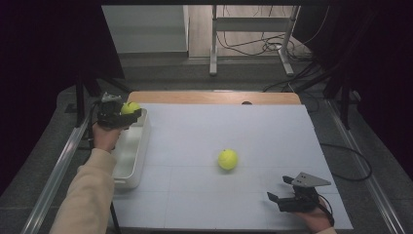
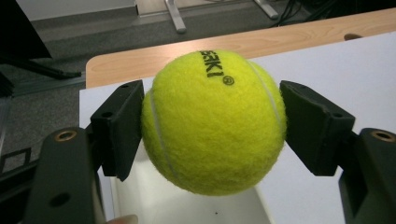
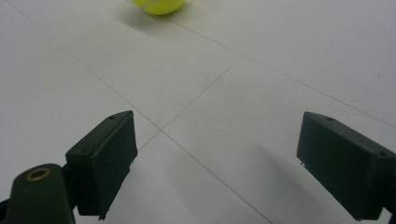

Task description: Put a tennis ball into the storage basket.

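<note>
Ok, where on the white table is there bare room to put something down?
Most of the white table is bare: the far stretch between the bin and the right edge, and the near strip left of the right gripper. One ball lies mid-table. It is crowded at the left edge, where the left gripper holds another ball over the bin.
</note>
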`<state>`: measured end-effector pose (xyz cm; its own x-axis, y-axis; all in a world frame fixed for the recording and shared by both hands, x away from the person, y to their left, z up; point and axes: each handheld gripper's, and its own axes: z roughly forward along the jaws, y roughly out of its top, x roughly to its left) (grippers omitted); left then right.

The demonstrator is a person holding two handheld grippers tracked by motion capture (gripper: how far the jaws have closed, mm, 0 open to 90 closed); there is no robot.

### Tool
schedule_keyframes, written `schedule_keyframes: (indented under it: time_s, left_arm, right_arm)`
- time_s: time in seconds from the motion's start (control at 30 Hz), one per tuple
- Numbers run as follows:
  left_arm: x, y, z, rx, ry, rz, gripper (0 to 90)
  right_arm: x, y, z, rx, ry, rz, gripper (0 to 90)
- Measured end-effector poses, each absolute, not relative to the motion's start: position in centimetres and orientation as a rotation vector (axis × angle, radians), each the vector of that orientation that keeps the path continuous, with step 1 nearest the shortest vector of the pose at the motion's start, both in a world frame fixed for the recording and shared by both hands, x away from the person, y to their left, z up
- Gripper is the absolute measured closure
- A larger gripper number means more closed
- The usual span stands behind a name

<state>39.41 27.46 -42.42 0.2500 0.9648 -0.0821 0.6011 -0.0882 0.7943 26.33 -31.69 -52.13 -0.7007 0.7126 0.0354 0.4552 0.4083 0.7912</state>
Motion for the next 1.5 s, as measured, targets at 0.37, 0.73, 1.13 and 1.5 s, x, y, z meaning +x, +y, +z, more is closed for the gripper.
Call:
schedule_keyframes:
  time_s: [0.37, 0.73, 1.13, 1.5]
  left_arm:
    - [40.6, 27.5, -43.7, 1.830, 1.502, 0.570, 26.8]
    - [41.3, 27.8, -44.6, 1.878, 1.559, 0.534, 26.7]
    - [41.5, 28.0, -45.3, 1.919, 1.589, 0.489, 26.6]
    - [41.5, 28.0, -45.2, 1.897, 1.580, 0.485, 19.3]
  right_arm:
    - [26.3, -31.7, -52.2, 1.013, 2.363, 1.183, 12.7]
    - [26.4, -31.7, -52.2, 1.013, 2.365, 1.181, 12.7]
    - [26.4, -31.7, -52.2, 1.012, 2.371, 1.175, 12.7]
    - [26.4, -31.7, -52.2, 1.014, 2.371, 1.172, 12.7]
